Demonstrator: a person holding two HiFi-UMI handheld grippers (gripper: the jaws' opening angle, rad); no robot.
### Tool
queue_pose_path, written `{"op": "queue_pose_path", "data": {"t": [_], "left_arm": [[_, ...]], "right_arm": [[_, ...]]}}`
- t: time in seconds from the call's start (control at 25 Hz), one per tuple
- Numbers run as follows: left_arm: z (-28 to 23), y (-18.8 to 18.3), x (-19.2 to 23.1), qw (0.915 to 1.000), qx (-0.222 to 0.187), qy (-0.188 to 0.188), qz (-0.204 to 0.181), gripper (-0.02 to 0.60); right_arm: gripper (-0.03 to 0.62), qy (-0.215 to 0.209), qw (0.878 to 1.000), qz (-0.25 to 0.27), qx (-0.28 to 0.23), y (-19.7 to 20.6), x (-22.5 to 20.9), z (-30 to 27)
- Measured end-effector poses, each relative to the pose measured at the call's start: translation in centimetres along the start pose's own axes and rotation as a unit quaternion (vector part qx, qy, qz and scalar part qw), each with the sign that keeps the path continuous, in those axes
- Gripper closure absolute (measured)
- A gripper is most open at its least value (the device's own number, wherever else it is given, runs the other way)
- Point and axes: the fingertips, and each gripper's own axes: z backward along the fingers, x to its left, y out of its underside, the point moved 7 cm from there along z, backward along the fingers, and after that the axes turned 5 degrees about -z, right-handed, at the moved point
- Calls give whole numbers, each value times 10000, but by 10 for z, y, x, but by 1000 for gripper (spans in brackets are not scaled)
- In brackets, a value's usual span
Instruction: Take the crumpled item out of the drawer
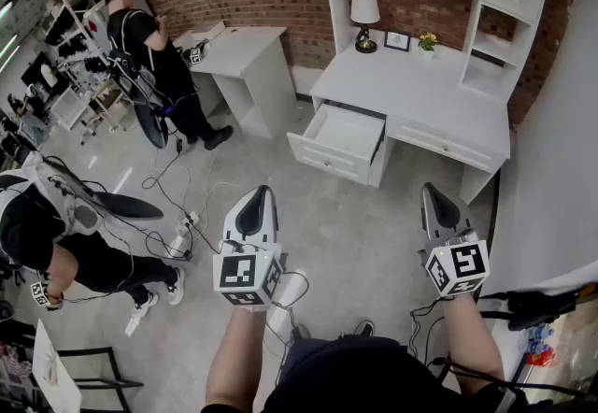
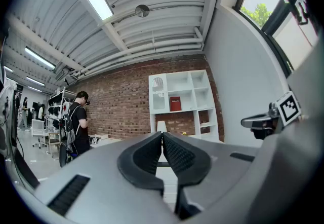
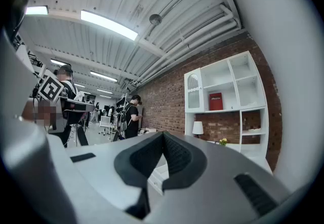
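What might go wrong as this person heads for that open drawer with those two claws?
Loose cables trail over the floor near the person, a possible trip hazard. Both the left gripper and right gripper are shut and empty, so they must open before reaching in. No crumpled item shows in the drawer from here; it may lie deep.

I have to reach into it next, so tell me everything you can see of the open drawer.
The drawer is white, like painted wood: a shallow box with a flat front panel. It stands pulled well out of the left side of the desk, level, above the grey floor. Its inside looks pale; nothing crumpled can be made out from here.
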Motion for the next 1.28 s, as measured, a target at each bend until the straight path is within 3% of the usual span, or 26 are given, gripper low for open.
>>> {"op": "queue_pose_path", "data": {"t": [0.6,0.64,0.68,0.76,1.0,1.28], "left_arm": [[-22,0,-16,10000,-68,0,-26,562],[-27,2,-13,10000,-48,8,-63,527],[-34,5,-10,10000,-17,25,-77,469],[-53,13,-3,9999,50,85,-14,433],[-129,66,24,9979,315,453,334,422],[-239,92,58,9918,507,1086,437,416]], "right_arm": [[597,-122,9995,-299,2,17,-28,-16],[582,-149,9993,-333,8,18,-29,-22],[493,-175,9992,-373,19,20,-30,-28],[439,-169,9991,-381,69,24,-33,-42],[437,95,9989,-262,375,42,-51,-96],[430,455,9967,-208,639,41,-68,-187]]}}
